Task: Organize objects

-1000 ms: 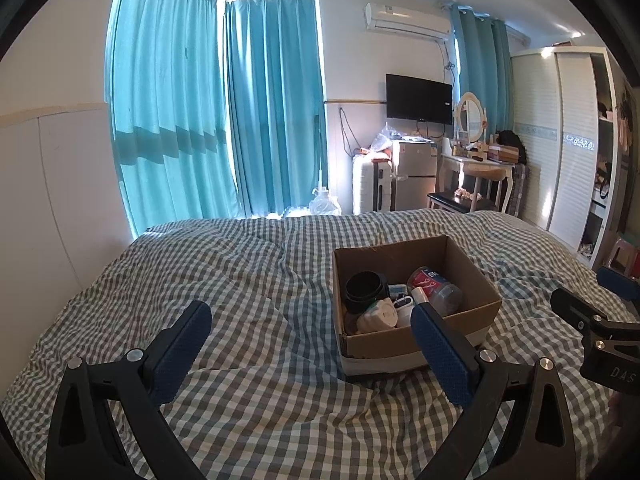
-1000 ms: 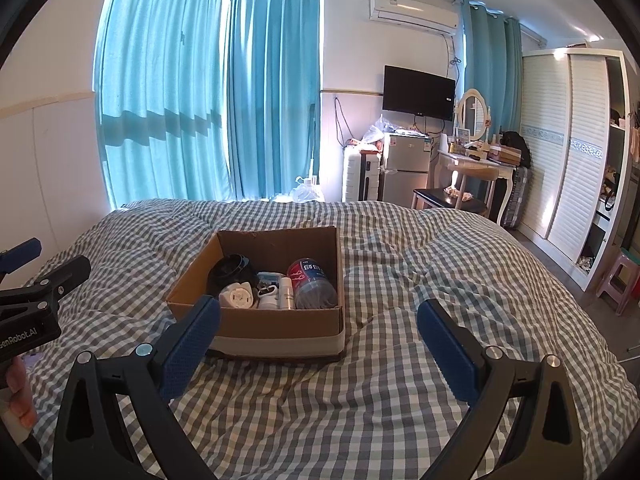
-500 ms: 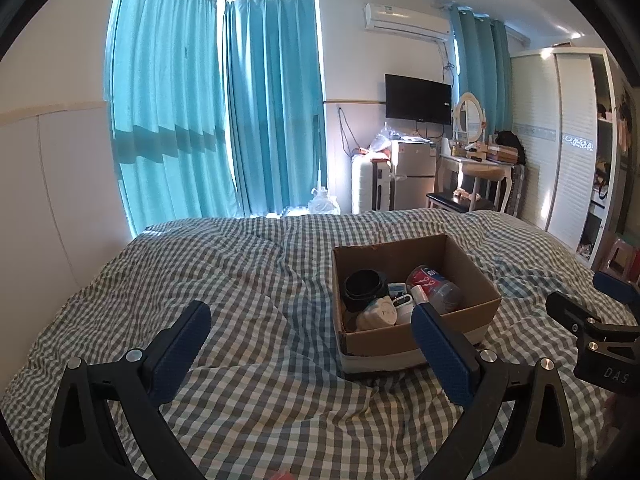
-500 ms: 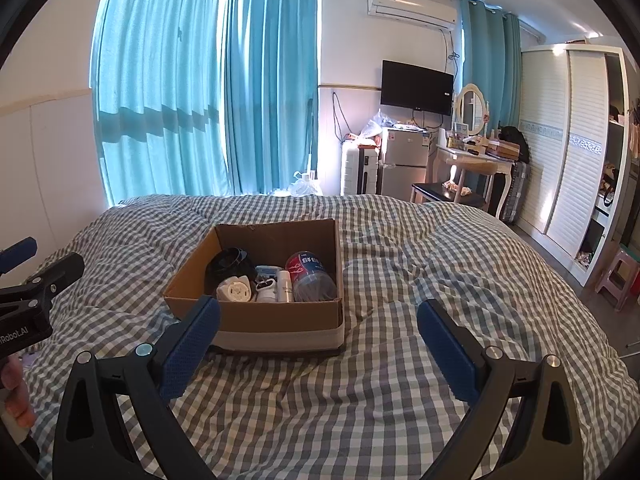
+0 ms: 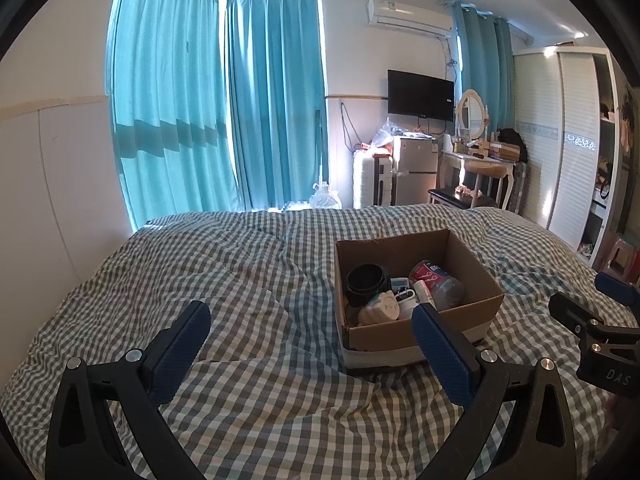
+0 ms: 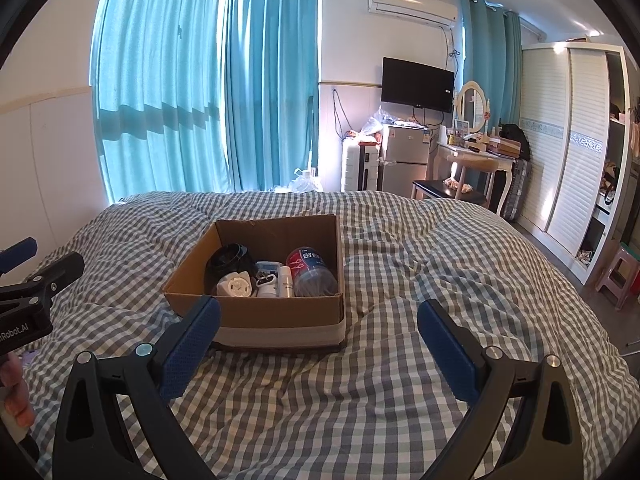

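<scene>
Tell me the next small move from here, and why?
Probably ease the right gripper forward and down toward the cardboard box. Both grippers are open and hold nothing, and the black cup, red-labelled bottle and small white items sit inside. The box lies more squarely ahead of the right gripper.

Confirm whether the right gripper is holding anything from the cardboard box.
No: the right gripper is open and empty above the checked bedspread, short of the cardboard box.

Teal curtains (image 6: pixel 208 92) cover the windows behind the checked bed (image 6: pixel 400 380). An air conditioner (image 6: pixel 412 2) hangs above a black television (image 6: pixel 417 84). A white suitcase (image 6: pixel 359 168) stands just beside a small fridge (image 6: pixel 404 160). The wardrobe (image 6: pixel 560 140) is at the right.
</scene>
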The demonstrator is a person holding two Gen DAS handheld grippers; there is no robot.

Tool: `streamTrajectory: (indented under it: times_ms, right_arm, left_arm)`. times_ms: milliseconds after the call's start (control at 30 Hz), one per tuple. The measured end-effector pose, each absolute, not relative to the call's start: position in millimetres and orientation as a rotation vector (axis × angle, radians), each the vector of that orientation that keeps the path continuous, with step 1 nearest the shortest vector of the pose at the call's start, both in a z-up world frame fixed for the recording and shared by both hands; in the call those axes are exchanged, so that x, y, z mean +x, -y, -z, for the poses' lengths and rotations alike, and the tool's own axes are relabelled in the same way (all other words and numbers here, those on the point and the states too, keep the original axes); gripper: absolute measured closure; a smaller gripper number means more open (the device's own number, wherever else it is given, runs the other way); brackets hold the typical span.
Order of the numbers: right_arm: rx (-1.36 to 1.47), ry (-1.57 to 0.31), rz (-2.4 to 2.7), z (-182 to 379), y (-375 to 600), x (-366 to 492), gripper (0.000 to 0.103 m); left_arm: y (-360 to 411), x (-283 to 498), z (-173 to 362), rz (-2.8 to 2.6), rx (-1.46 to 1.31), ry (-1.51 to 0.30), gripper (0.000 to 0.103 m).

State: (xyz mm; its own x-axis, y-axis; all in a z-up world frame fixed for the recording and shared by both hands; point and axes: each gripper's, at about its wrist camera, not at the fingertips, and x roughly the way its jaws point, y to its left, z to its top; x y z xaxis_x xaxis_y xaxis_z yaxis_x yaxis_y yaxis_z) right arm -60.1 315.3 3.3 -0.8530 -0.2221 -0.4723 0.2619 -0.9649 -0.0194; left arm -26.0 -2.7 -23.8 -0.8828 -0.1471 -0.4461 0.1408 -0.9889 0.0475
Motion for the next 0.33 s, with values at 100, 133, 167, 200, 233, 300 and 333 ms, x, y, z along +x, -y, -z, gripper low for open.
streamTrajectory:
  times_ms: [100,133,167,200,233,300,333]
  right_arm:
    - [0.705,-0.121,2.799,-1.8,-315.1,-60.1,0.004]
    - [0.705,-0.121,2.798,-1.4,-314.8,-60.0,0.004]
    - [0.705,-0.120,2.796,-1.1,-314.8,-59.8,0.004]
    - [0.706,-0.120,2.795,-0.9,-314.8,-59.9,0.004]
    - [0.706,-0.119,2.793,-0.6,-314.8,-59.9,0.004]
    - [0.709,-0.117,2.791,-0.3,-314.9,-60.1,0.004]
    - [0.712,-0.115,2.791,0.2,-315.0,-60.7,0.004]
  left_arm:
    - [3.0,-25.6,25.2,2.909,0.693,0.022,0.000]
    - [3.1,-25.6,25.6,2.908,0.694,0.021,0.000]
    - [3.3,-25.6,25.9,2.906,0.695,0.020,0.000]
    - [3.5,-26.0,26.5,2.904,0.699,0.019,0.000]
    - [3.6,-26.0,26.8,2.903,0.701,0.017,0.000]
    - [4.4,-26.2,28.3,2.900,0.704,0.014,0.000]
    - [4.6,-26.9,27.7,2.898,0.707,0.013,0.000]
